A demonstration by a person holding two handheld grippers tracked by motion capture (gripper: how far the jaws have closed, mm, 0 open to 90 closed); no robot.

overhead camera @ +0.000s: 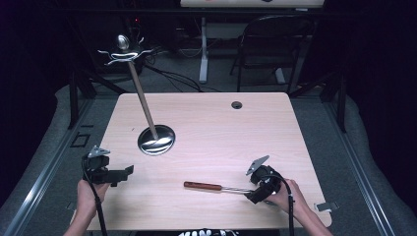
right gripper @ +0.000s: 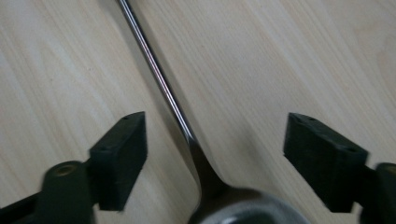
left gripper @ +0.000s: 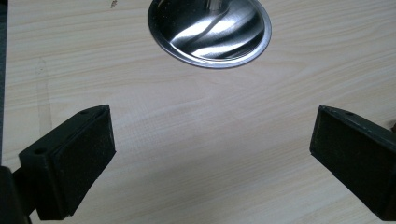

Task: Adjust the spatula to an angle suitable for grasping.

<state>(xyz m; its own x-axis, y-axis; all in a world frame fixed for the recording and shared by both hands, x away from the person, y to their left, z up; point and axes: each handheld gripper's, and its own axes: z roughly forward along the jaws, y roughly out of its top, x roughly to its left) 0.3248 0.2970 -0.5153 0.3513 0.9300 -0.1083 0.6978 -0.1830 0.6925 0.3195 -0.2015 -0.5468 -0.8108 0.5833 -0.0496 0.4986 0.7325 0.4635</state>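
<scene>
Two grippers over one pale table (overhead camera: 206, 113), with a single utensil as the business in hand. Spoon or ladle (overhead camera: 216, 187), wooden handle and thin steel shank, flat on the wood near the front edge; long axis close to nine-to-three in the high view, handle toward nine, bowl end toward three, tucked under the right gripper (overhead camera: 255, 195). Right gripper at about four o'clock from the table's middle, jaws apart and not yet pressing on anything. Right gripper view: shank (right gripper: 161, 81) running from roughly eleven o'clock down toward six, passing between the two pads but nearer the left one, widening into the bowl (right gripper: 243, 207) at the bottom edge. Pads standing across that shank, so closing should pinch the neck just above the bowl; some drift toward the left pad probably needed for a centred grip. Left gripper (overhead camera: 118, 175) well apart at about eight o'clock, jaws wide, nothing between them, pointed at the round steel base (left gripper: 210, 30) of a stand. Right hand plainly the nearer one.
</scene>
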